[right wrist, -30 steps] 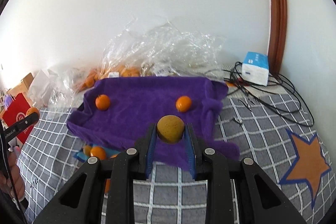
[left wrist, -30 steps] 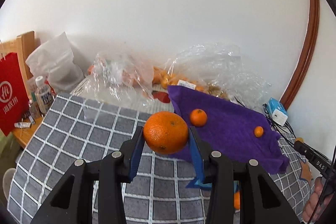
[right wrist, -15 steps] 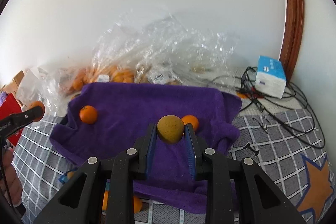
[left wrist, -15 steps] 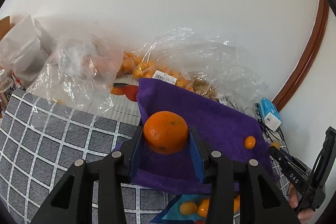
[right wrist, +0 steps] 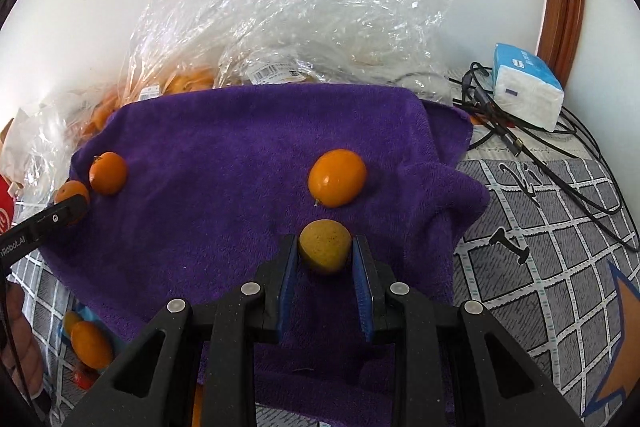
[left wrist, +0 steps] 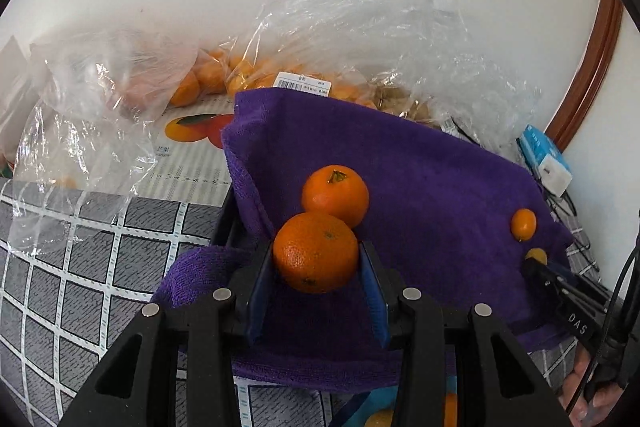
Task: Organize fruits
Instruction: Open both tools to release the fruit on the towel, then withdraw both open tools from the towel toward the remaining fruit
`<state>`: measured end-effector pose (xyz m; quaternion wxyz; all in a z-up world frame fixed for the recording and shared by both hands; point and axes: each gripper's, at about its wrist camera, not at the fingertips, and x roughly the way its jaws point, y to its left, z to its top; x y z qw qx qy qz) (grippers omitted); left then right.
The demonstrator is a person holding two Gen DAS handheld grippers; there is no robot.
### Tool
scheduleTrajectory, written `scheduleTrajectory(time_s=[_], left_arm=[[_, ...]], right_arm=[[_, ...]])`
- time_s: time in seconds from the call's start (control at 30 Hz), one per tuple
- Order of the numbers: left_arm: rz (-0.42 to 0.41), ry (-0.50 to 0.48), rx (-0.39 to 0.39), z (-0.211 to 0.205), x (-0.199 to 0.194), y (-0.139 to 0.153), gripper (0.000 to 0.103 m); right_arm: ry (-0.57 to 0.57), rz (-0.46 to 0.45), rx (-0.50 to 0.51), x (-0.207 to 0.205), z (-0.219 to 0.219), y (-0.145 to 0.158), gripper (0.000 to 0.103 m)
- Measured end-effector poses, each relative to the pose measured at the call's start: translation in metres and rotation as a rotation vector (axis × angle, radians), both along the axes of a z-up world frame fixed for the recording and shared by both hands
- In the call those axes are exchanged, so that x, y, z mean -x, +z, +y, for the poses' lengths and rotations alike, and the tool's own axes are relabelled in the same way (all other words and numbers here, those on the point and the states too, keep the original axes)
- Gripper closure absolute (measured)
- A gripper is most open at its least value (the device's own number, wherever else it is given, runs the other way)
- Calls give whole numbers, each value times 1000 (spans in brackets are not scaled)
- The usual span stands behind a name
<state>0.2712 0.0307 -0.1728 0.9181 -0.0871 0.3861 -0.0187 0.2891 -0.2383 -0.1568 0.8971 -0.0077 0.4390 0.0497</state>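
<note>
My left gripper (left wrist: 316,261) is shut on a large orange (left wrist: 316,251) and holds it low over the left part of the purple towel (left wrist: 432,195), just in front of a mandarin (left wrist: 335,195) lying there. My right gripper (right wrist: 325,251) is shut on a small yellow-brown fruit (right wrist: 325,246) over the towel (right wrist: 224,187), just behind a small orange fruit (right wrist: 337,177). The left gripper (right wrist: 70,205) with its orange shows at the left of the right wrist view, next to the mandarin (right wrist: 108,173). The right gripper (left wrist: 536,261) shows at the right of the left wrist view, near the small orange fruit (left wrist: 523,224).
Clear plastic bags (left wrist: 360,39) with more oranges lie behind the towel by the wall. A blue-and-white tissue pack (right wrist: 526,87) and black cables (right wrist: 532,143) lie at the back right. More oranges (right wrist: 90,343) lie below the towel's front left edge, on the grey checked cloth (right wrist: 540,247).
Both grippers moved forward and down over the purple towel with their fruits still held. The left orange now hangs next to the mandarin, the right fruit next to the small orange fruit.
</note>
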Motion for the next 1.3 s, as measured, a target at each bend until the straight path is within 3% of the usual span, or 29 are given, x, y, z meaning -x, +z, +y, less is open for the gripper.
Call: scheduleTrajectory(time_s=[0.4, 0.7, 0.87, 0.9, 1.0, 1.1, 1.23, 1.3], left_arm=[[7, 6, -59, -6, -4, -4, 63], [3, 8, -82, -8, -4, -5, 63], [2, -19, -40, -5, -4, 0, 43], [-10, -13, -42, -5, -1, 4, 43], [-52, 2, -67, -3, 6, 19, 42], [-109, 24, -79, 2, 21, 40, 41], [-139, 67, -57, 18, 49, 55, 39], [-128, 62, -54, 26, 64, 54, 39]], right_arm=[[-10, -15, 57, -3, 6, -5, 72], [29, -39, 86, 4, 15, 0, 43], [36, -59, 97, 10, 18, 8, 37], [29, -57, 101, 11, 19, 10, 35], [24, -95, 103, 19, 20, 25, 34], [33, -143, 41, 31, 19, 49, 34], [42, -116, -18, 50, 19, 64, 57], [80, -86, -26, 63, 22, 62, 58]])
